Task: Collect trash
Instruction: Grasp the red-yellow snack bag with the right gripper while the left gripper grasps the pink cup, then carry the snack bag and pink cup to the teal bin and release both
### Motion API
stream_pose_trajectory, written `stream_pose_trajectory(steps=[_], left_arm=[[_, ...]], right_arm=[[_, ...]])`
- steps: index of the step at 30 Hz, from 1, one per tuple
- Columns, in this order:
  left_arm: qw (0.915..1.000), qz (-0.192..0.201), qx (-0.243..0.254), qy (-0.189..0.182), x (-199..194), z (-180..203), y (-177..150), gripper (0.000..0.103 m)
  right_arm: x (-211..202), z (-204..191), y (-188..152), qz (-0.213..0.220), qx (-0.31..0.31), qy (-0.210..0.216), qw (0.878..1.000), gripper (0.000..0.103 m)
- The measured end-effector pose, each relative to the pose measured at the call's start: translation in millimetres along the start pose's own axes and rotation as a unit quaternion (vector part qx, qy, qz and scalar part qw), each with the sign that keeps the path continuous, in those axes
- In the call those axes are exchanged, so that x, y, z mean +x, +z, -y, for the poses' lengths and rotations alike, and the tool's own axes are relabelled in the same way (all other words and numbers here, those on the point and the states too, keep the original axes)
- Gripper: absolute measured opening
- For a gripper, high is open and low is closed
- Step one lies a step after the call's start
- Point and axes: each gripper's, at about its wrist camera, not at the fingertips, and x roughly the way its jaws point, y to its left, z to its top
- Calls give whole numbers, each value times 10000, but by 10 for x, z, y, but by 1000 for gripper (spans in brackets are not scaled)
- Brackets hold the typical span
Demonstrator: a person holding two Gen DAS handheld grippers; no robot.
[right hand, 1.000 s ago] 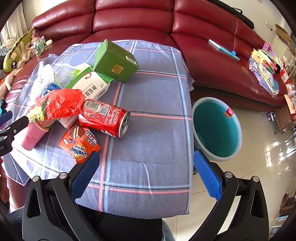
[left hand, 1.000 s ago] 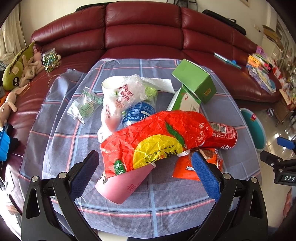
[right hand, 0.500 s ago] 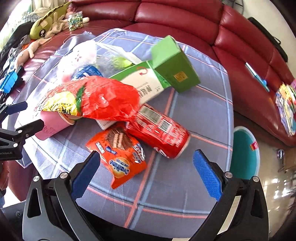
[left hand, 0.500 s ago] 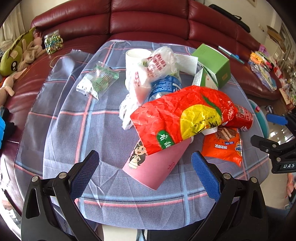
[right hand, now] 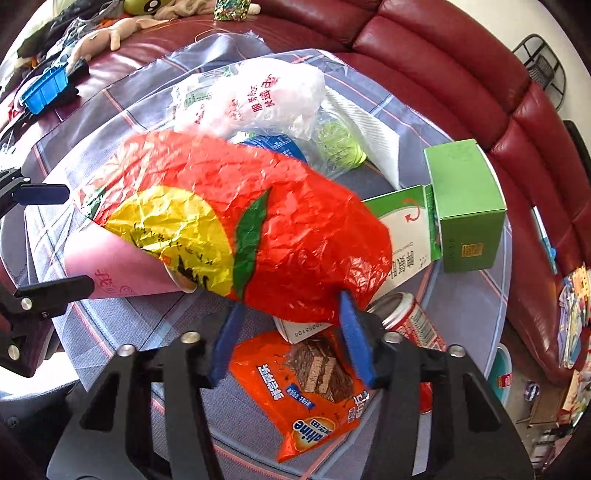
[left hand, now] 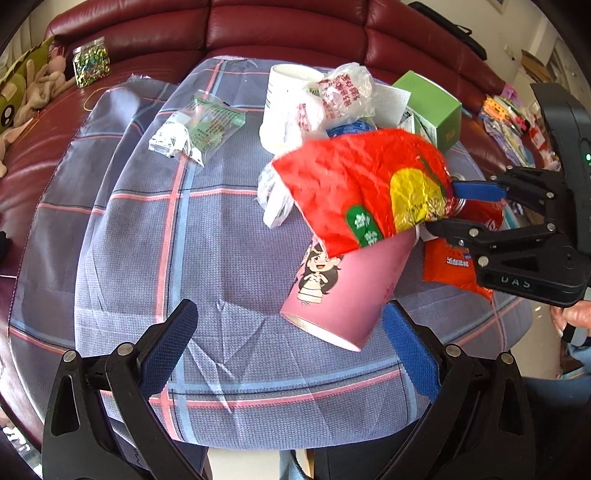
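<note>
A crumpled red and yellow snack bag (left hand: pixel 369 184) (right hand: pixel 236 218) lies over a tipped pink paper cup (left hand: pixel 343 291) (right hand: pixel 114 269) in a trash pile on the round table. My right gripper (right hand: pixel 291 328) is half closed, its blue pads at either side of the bag's near end; it also shows in the left wrist view (left hand: pixel 458 210). My left gripper (left hand: pixel 291 350) is open and empty, its right pad close to the cup's base. An orange Ovaltine wrapper (right hand: pixel 314 391) and a red can (right hand: pixel 410 325) lie under the right gripper.
Green boxes (right hand: pixel 461 206), a white plastic bag (right hand: pixel 266 96), a white cup (left hand: pixel 284 99) and a green-white packet (left hand: pixel 199 125) lie on the checked cloth (left hand: pixel 147 240). A teal bin (right hand: pixel 502 369) stands on the floor. A red sofa (left hand: pixel 295 29) curves behind.
My right gripper has moved in onto the red bag's end and narrowed its jaws. My left gripper has shifted closer to the pink cup.
</note>
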Motion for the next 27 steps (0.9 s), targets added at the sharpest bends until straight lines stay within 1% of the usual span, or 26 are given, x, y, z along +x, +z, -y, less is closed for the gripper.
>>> stream_pose_trajectory(steps=[1, 3, 7, 12, 13, 14, 15, 16, 17, 19, 22, 27], left_arm=[[10000, -26, 46, -2, 22, 22, 4, 99], [9999, -53, 158, -20, 66, 80, 19, 99], [9993, -29, 377, 14, 162, 189, 80, 99], [9985, 44, 553, 24, 251, 303, 114, 99], [9983, 106, 567, 15, 244, 322, 108, 96], [9981, 166, 587, -19, 232, 341, 103, 82], [9981, 173, 594, -49, 226, 352, 98, 73], [9982, 158, 580, -52, 226, 354, 98, 68], [9983, 200, 555, -24, 210, 353, 92, 66], [9984, 243, 511, -29, 158, 351, 79, 64], [9983, 332, 464, -87, 18, 349, 61, 63], [9978, 559, 350, -34, -236, 342, 105, 63]], right_arm=[[1, -6, 3, 30, -10, -5, 10000, 33], [-25, -2, 9, 104, -24, 8, 9999, 27], [-151, 51, 14, 257, 185, 168, 9994, 15], [-244, 138, -2, 307, 411, 363, 9980, 13], [-250, 159, -8, 303, 463, 409, 9976, 13], [-257, 180, -21, 301, 526, 467, 9971, 13], [-262, 201, -21, 302, 580, 509, 9966, 13], [-271, 216, -22, 317, 624, 539, 9961, 12], [-285, 230, -21, 336, 661, 562, 9957, 12], [-324, 265, -21, 376, 748, 637, 9944, 10], [-400, 320, -49, 403, 835, 720, 9931, 9], [-487, 380, -108, 473, 970, 855, 9905, 6]])
